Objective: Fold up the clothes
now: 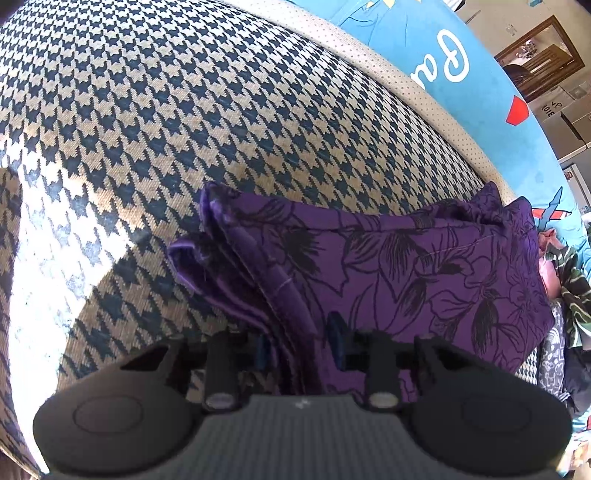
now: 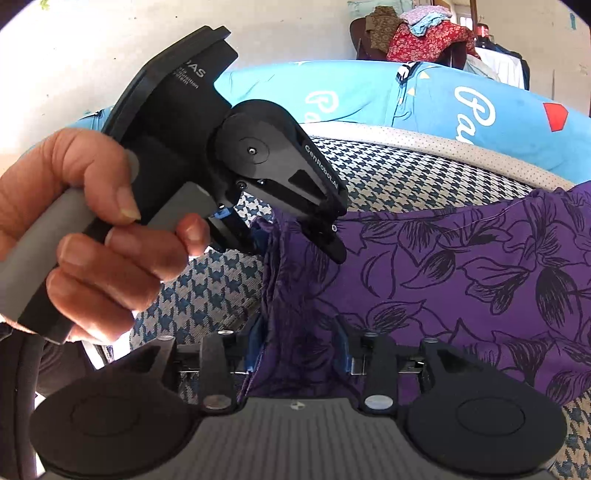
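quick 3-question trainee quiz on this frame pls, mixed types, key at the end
1. True or false: the purple floral garment lies on a plain white sheet.
2. In the right wrist view, what does the left gripper have between its fingers?
A. the blue printed bedding
B. the garment's folded edge
C. nothing
3. Fill in: the pile of other clothes sits in the ____ of the right wrist view, behind the bed.

Key
1. False. It lies on a houndstooth cover.
2. B. The fingers straddle the folded edge. Purple cloth also lies between the fingers of the right gripper.
3. Background, at the top.
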The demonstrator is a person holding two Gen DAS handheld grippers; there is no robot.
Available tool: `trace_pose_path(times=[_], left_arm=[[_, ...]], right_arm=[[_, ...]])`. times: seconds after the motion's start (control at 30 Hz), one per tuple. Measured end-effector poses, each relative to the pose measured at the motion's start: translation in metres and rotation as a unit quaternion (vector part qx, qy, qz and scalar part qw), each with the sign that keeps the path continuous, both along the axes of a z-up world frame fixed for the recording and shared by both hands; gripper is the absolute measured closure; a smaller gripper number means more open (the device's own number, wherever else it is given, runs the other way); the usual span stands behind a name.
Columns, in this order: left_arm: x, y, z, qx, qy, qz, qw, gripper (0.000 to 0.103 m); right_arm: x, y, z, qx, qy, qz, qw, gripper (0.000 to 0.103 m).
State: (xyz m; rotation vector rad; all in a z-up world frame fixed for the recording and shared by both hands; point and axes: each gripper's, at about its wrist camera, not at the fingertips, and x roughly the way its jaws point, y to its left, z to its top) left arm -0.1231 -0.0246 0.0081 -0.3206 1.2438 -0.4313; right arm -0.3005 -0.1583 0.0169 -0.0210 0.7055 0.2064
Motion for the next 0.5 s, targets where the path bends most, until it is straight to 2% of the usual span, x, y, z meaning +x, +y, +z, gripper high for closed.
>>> trace_pose_path(times=[0.17, 0.23, 0.5], left_arm=[[0.001, -0.01, -0.001, 0.011, -0.001, -0.002, 0.9999, 0.075], [0.003, -0.012, -0.002, 0.01, 0.002, -0.001, 0.9999, 0.075], [0.008, -0.011, -0.001, 0.006, 0.007, -0.008, 0.9999, 0.075]], right_arm=[[-0.006, 0.011, -0.002, -0.018, -0.009, 0.027, 0.999, 0.053], [-0.006, 0.017, -0.004, -0.028, -0.017, 0.035, 0.999, 0.044], [0.005, 0.038, -0.025, -0.124, -0.033, 0.019, 0.992, 0.043]])
